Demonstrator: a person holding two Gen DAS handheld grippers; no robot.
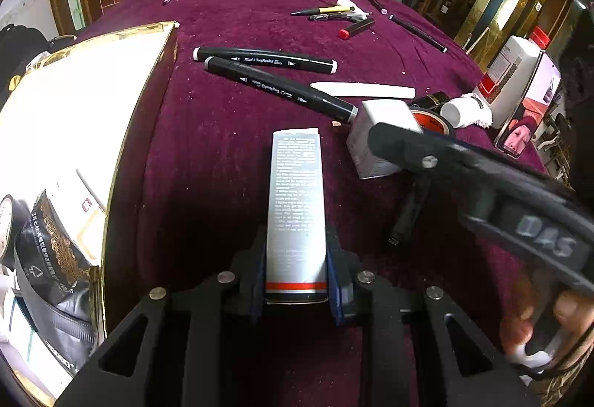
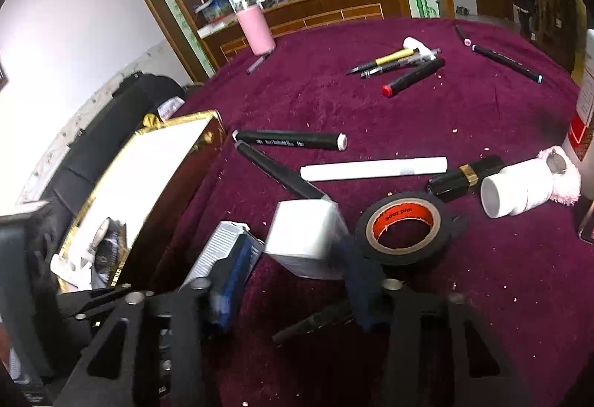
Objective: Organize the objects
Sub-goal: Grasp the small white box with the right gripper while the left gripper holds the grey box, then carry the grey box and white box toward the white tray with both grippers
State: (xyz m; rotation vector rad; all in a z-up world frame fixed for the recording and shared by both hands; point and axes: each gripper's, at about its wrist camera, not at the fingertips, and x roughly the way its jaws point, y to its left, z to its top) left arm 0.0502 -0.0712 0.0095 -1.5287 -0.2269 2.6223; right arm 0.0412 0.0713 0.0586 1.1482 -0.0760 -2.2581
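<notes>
Two tools over maroon-clothed counter (image 1: pixel 230 147). Left tool (image 1: pixel 297 290) clamped on tall grey printed carton (image 1: pixel 296 206), just right of gold-rimmed box (image 1: pixel 85 102). Right tool (image 2: pixel 297 280) closing about small white box (image 2: pixel 306 240); whether pads press it, cannot tell. Black tape roll (image 2: pixel 402 227) touching white box, on side away from gold box. Two black markers (image 1: pixel 260 61) just beyond carton, near gold box's far corner.

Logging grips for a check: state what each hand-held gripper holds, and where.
Left hand-held gripper: the grey printed carton, pinched near its red-striped end. Right hand-held gripper: closes around the small white box; grip unclear.
</notes>
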